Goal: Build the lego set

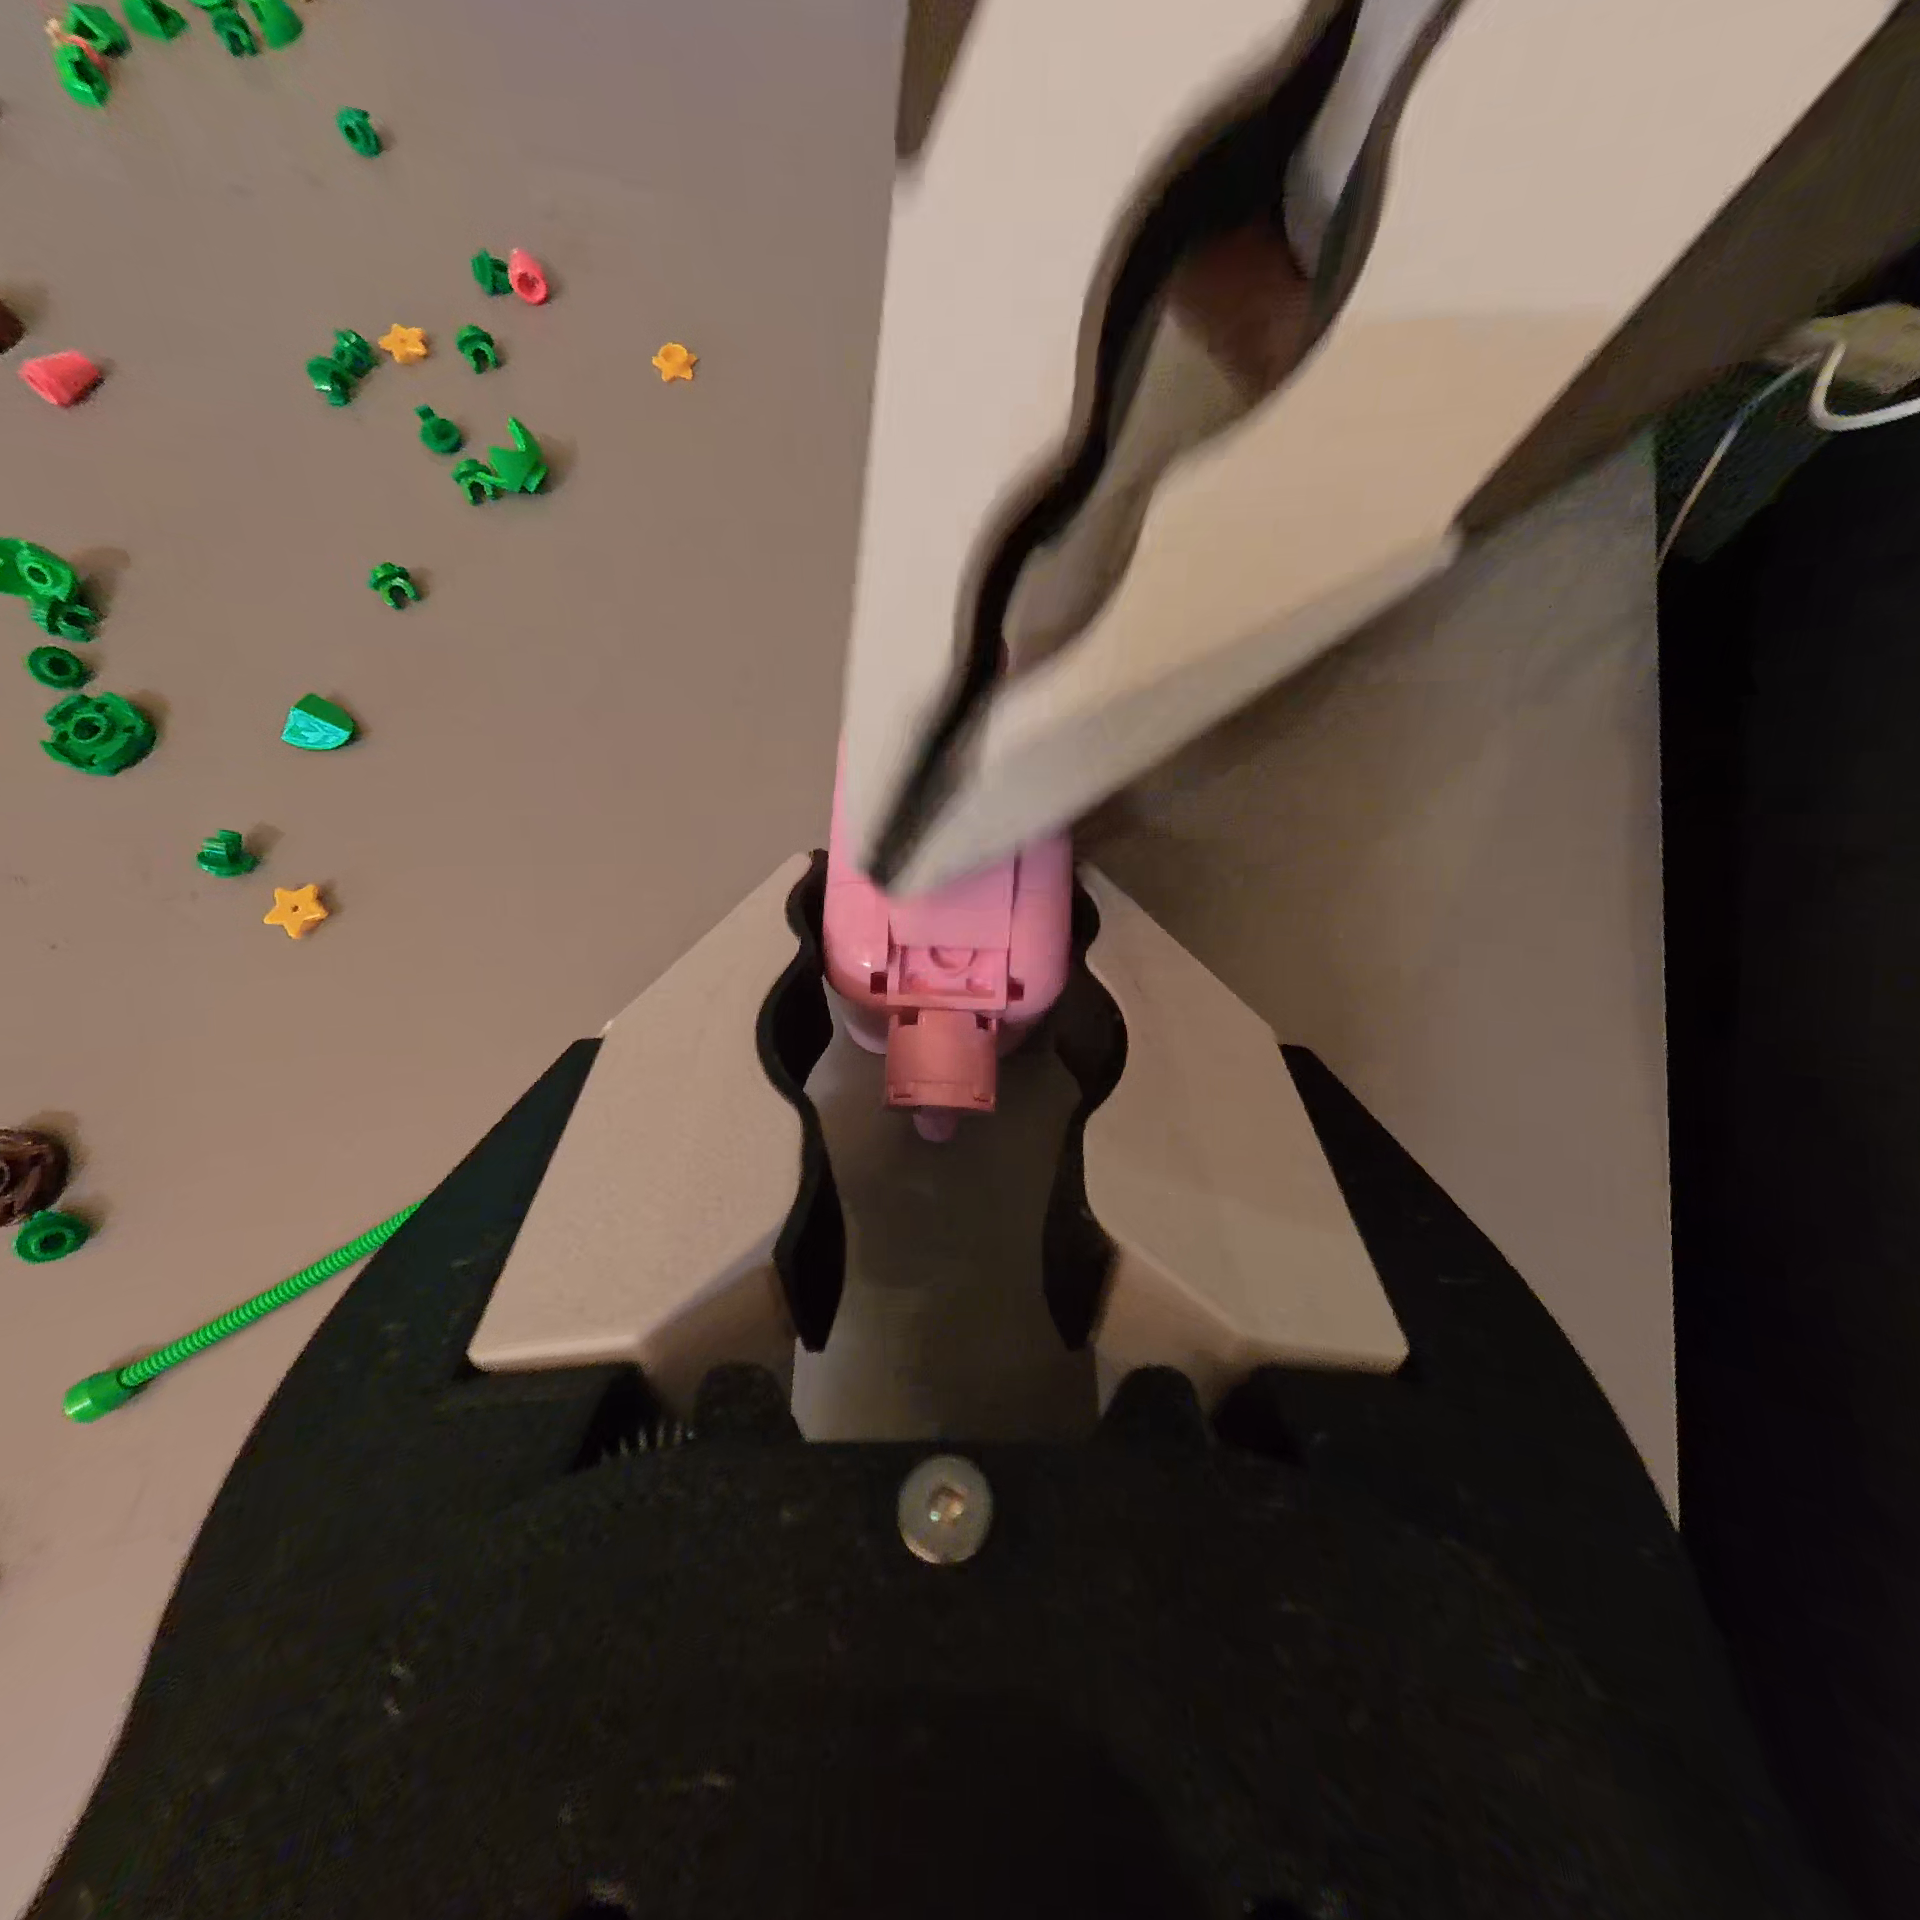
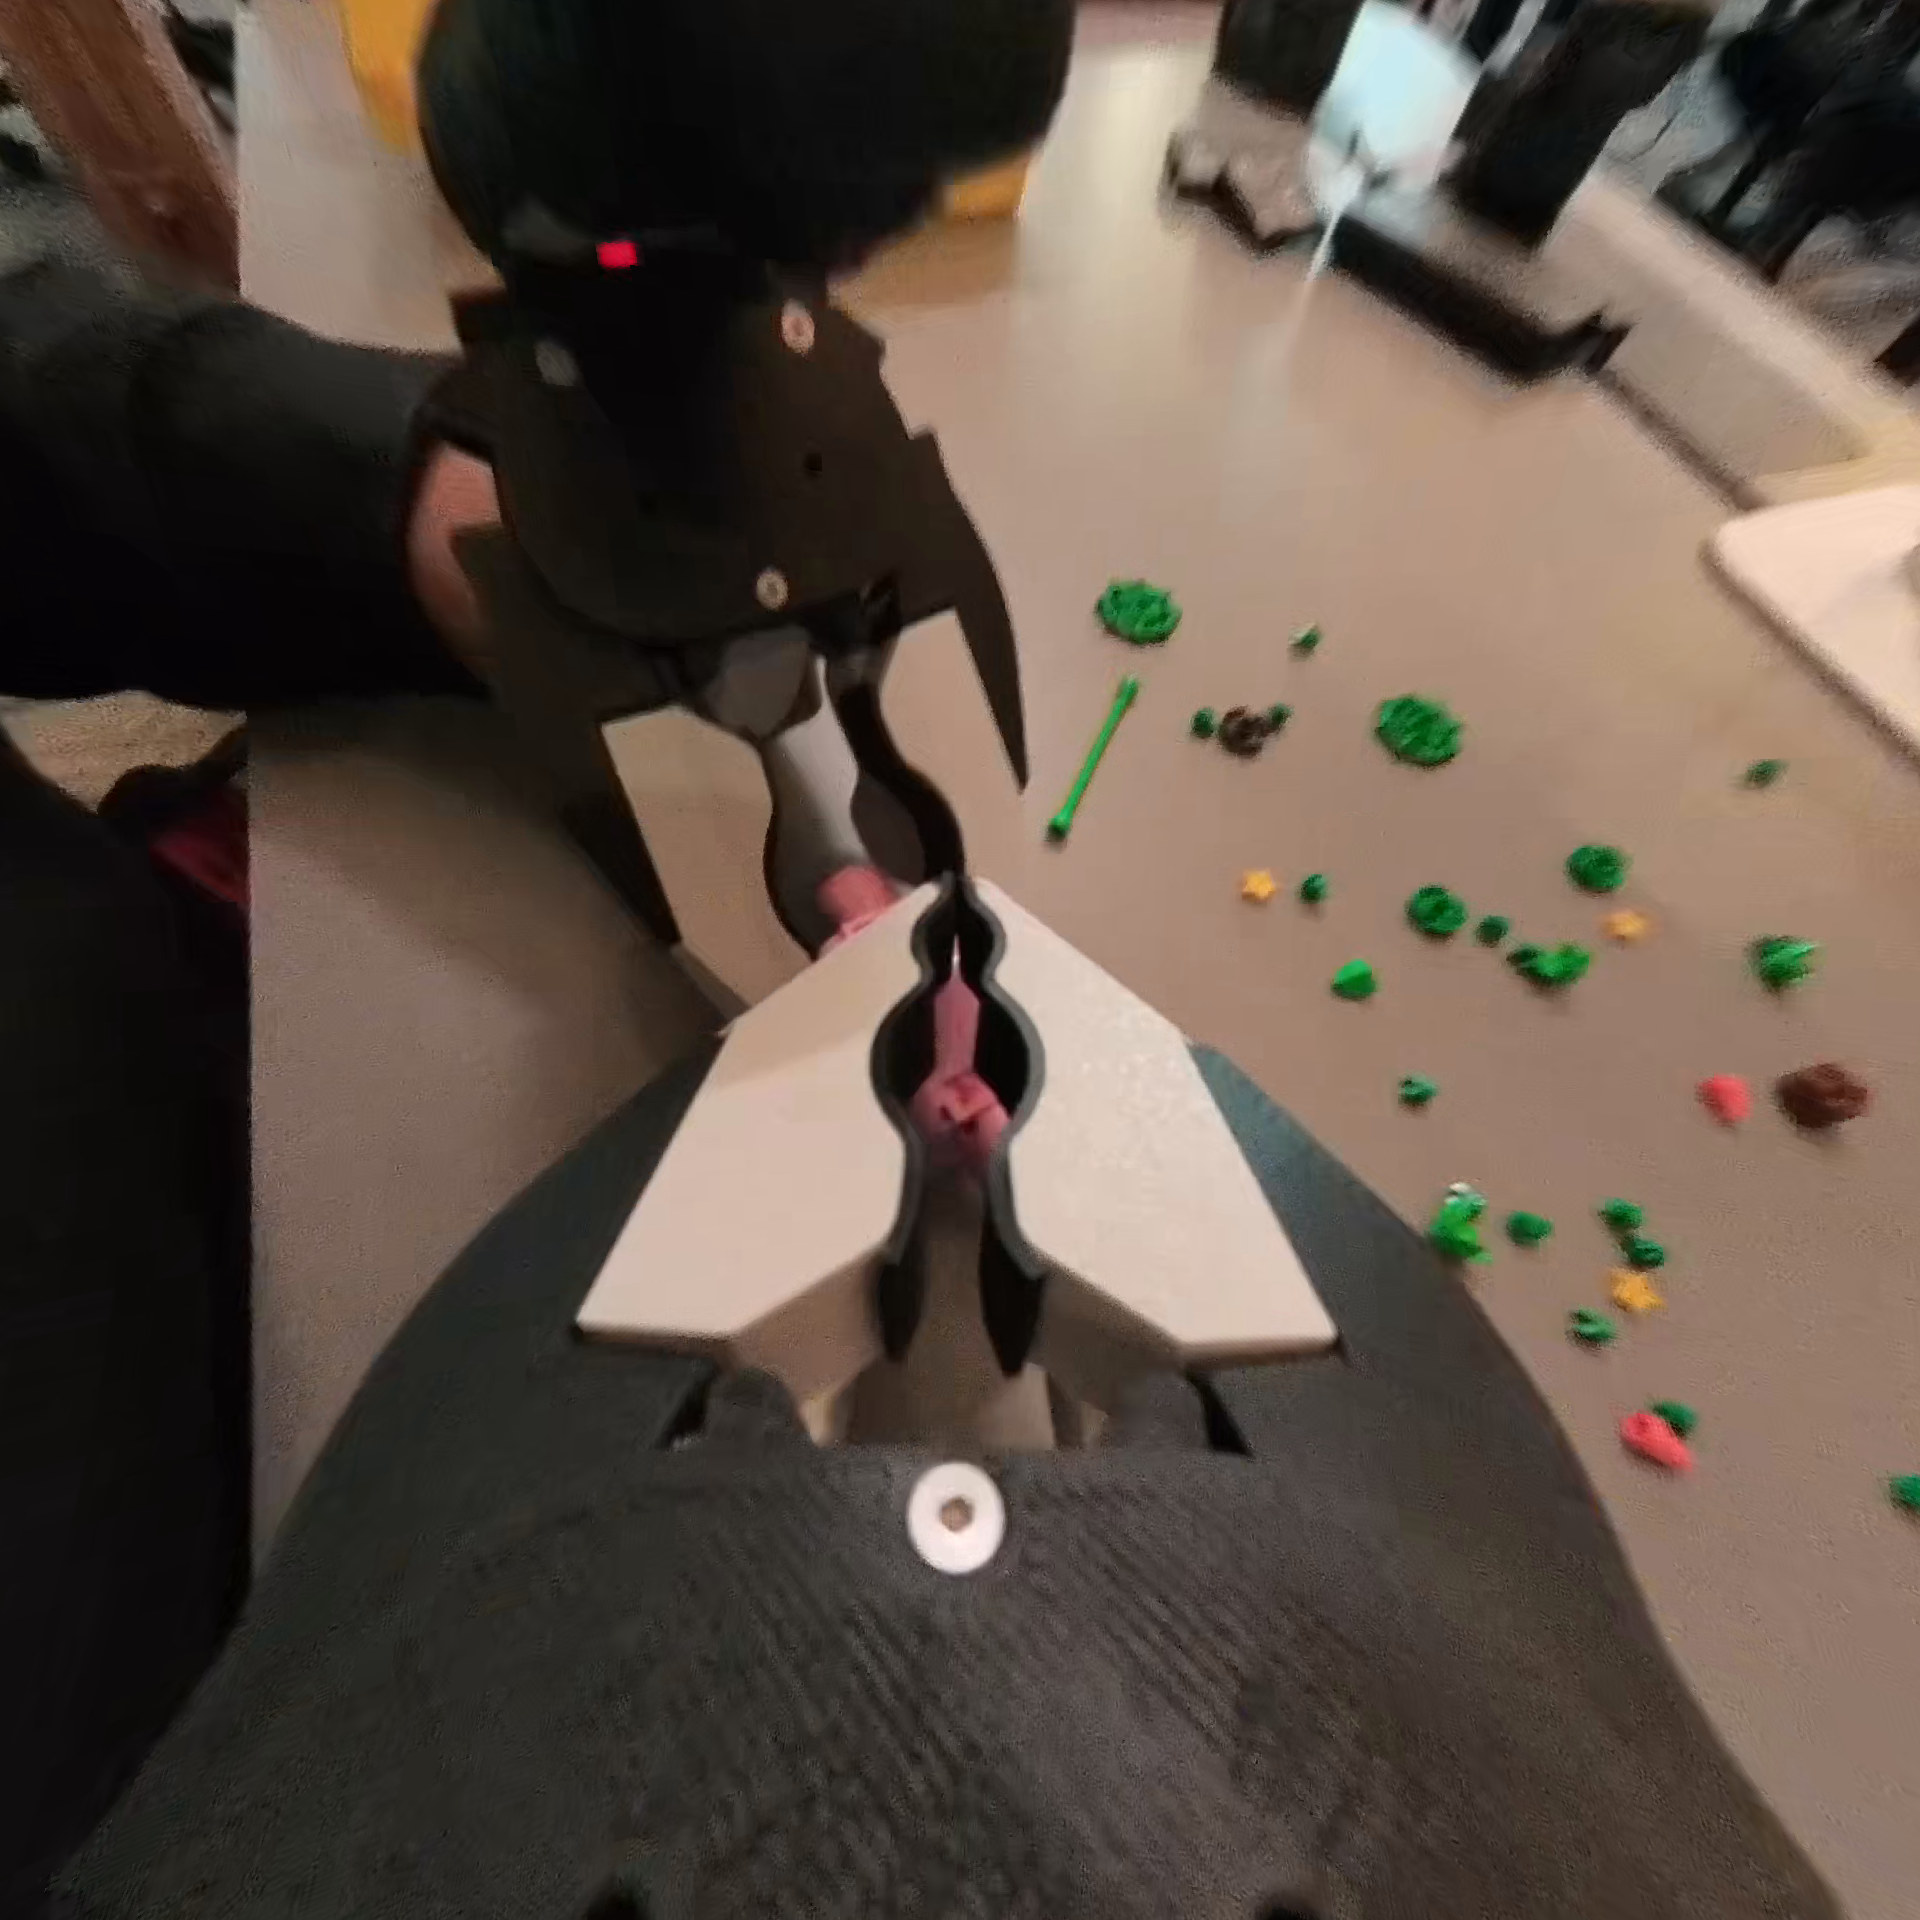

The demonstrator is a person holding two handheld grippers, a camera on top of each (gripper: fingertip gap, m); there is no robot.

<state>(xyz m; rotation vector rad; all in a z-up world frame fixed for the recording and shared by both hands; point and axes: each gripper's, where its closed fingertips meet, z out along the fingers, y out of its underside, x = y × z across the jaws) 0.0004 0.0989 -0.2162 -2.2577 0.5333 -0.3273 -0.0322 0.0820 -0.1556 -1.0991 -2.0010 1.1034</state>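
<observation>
Both grippers (image 1: 945, 914) (image 2: 951, 904) pinch pink assembly (image 1: 940, 951); green pieces (image 1: 99, 732) scattered nearby.

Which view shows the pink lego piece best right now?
The left wrist view: the pink lego piece sits sharp and close between the left gripper tips, with the right gripper pinching its top. The right wrist view shows only blurred pink slivers between closed fingers.
</observation>
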